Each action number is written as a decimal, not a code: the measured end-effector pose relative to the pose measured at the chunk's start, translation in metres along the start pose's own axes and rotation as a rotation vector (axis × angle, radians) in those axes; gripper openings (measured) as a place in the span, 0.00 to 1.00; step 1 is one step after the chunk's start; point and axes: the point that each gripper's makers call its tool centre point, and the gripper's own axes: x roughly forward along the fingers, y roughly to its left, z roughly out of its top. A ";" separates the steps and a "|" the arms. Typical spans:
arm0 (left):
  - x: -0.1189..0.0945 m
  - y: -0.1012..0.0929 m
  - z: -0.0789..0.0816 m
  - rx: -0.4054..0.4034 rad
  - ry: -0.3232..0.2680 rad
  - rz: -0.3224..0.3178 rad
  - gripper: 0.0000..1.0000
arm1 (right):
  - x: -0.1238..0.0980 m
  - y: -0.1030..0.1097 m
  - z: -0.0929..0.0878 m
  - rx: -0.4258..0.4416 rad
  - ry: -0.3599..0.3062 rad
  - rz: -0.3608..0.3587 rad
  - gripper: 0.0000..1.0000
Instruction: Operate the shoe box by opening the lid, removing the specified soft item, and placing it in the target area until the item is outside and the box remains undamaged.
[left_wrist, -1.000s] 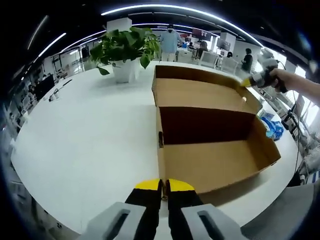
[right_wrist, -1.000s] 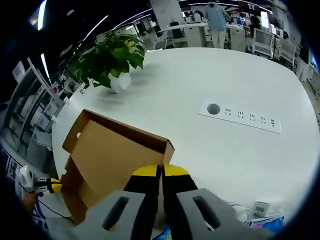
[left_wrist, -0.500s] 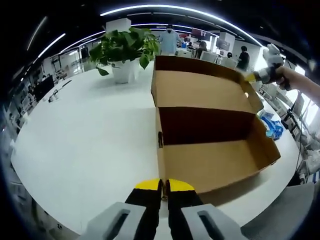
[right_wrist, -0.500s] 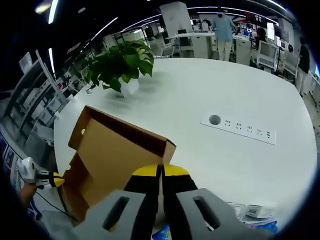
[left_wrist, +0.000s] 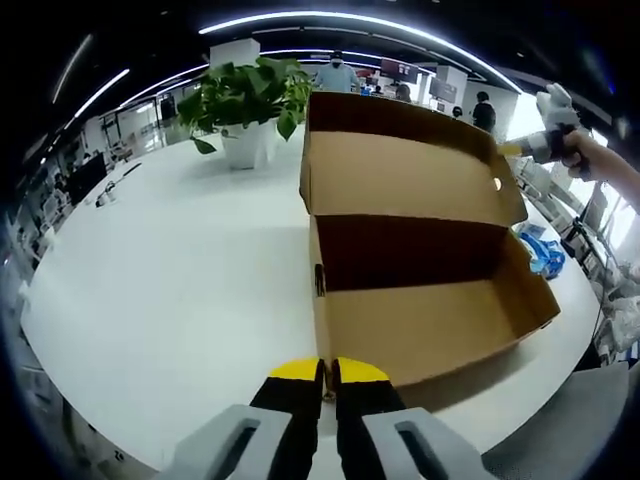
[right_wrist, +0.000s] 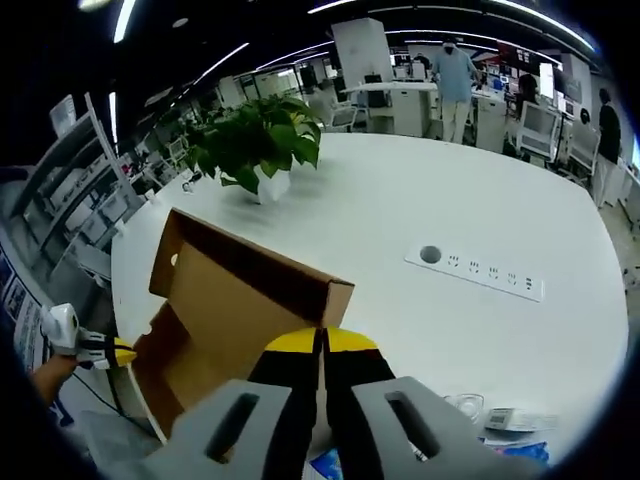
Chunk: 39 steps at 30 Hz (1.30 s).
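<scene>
The brown cardboard shoe box (left_wrist: 430, 320) lies open on the white table, and its inside shows bare cardboard. Its hinged lid (left_wrist: 400, 175) stands raised behind it. My right gripper (left_wrist: 520, 148) comes in from the upper right, shut on the lid's far side edge. In the right gripper view the lid (right_wrist: 235, 300) slopes away to the left, with the right gripper (right_wrist: 322, 338) shut on its corner. My left gripper (left_wrist: 322, 370) is shut with nothing between its jaws, just before the box's near corner. The left gripper (right_wrist: 110, 350) sits by the box's low left corner.
A potted green plant (left_wrist: 250, 95) stands on the table behind the box. A blue soft bundle (left_wrist: 542, 250) lies right of the box. A socket strip (right_wrist: 478, 272) is set into the table (left_wrist: 170, 270). Small packets (right_wrist: 500, 418) lie near the edge. People stand far behind.
The right gripper has lifted the lid's edge higher, so the lid stands more upright. The left gripper and the box body have stayed put.
</scene>
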 end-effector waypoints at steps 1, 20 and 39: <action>0.000 0.000 0.000 0.001 -0.001 -0.001 0.03 | -0.002 0.001 0.000 -0.001 -0.004 0.001 0.00; 0.000 -0.001 0.000 0.012 -0.015 -0.014 0.03 | -0.036 0.026 -0.009 -0.063 -0.073 -0.005 0.00; 0.000 -0.002 0.000 0.013 -0.028 -0.035 0.03 | -0.064 0.051 -0.032 -0.080 -0.127 -0.016 0.00</action>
